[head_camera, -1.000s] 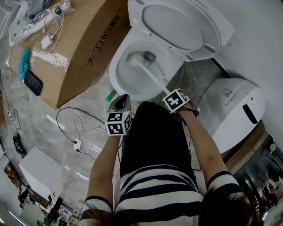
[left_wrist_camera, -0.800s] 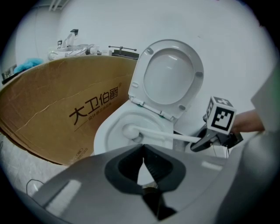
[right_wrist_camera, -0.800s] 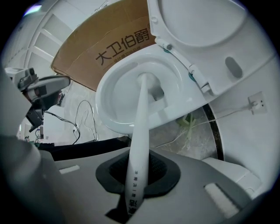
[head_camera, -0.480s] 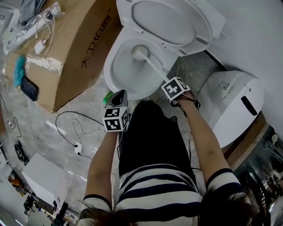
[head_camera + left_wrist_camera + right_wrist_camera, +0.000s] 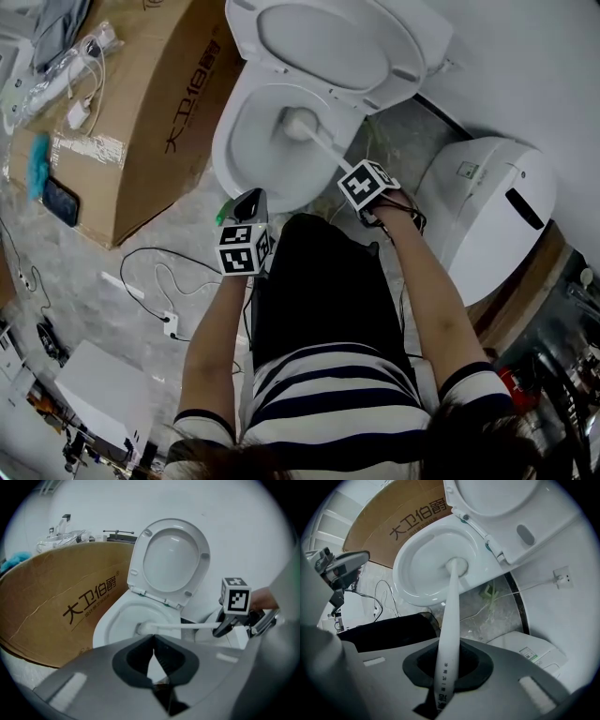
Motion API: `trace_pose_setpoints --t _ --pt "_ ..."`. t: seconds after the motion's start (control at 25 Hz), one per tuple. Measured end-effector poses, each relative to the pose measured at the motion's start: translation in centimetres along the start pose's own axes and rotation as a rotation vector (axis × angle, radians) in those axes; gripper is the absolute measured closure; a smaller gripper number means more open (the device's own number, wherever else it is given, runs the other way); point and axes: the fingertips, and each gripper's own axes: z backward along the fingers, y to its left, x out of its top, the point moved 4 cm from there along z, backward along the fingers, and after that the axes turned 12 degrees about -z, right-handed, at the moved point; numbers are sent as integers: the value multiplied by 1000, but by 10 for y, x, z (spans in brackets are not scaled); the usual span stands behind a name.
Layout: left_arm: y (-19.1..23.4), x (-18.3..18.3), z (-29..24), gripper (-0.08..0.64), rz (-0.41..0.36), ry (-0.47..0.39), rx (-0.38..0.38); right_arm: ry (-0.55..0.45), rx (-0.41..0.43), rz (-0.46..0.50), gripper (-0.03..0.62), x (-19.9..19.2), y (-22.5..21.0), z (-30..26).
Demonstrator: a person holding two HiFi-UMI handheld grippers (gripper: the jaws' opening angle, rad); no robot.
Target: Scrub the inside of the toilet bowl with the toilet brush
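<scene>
The white toilet bowl (image 5: 246, 159) stands open with its lid (image 5: 328, 47) raised. A white toilet brush (image 5: 298, 123) has its head down inside the bowl, against the far wall. Its long handle runs back to my right gripper (image 5: 354, 176), which is shut on it just outside the bowl's near right rim. In the right gripper view the handle (image 5: 449, 634) passes between the jaws toward the brush head (image 5: 458, 567). My left gripper (image 5: 247, 208) hovers by the bowl's front left edge, shut and holding nothing; its jaws (image 5: 153, 649) point at the bowl (image 5: 117, 620).
A large cardboard box (image 5: 141, 103) lies left of the toilet with a phone (image 5: 58, 202) and chargers on it. A white bin (image 5: 487, 206) stands to the right. Cables (image 5: 159, 281) trail over the floor, and a green object (image 5: 223, 212) sits by the toilet base.
My right gripper has moved closer to the bowl's rim, shifting the brush head slightly inside the bowl. The left gripper has stayed by the front edge.
</scene>
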Motion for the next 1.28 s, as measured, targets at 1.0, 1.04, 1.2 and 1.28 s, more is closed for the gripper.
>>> trace_pose_setpoints --t 1.0,1.04,1.2,1.28 --pt "17 -26 28 560 53 13 29 98 98 139 558 -41 53 7" --pt "18 -28 29 560 58 12 33 96 106 139 558 -41 57 7" --pt "23 -36 35 560 74 14 45 86 137 121 558 -38 72 5" --pt "25 -41 39 560 83 17 53 81 147 117 558 -36 77 4"
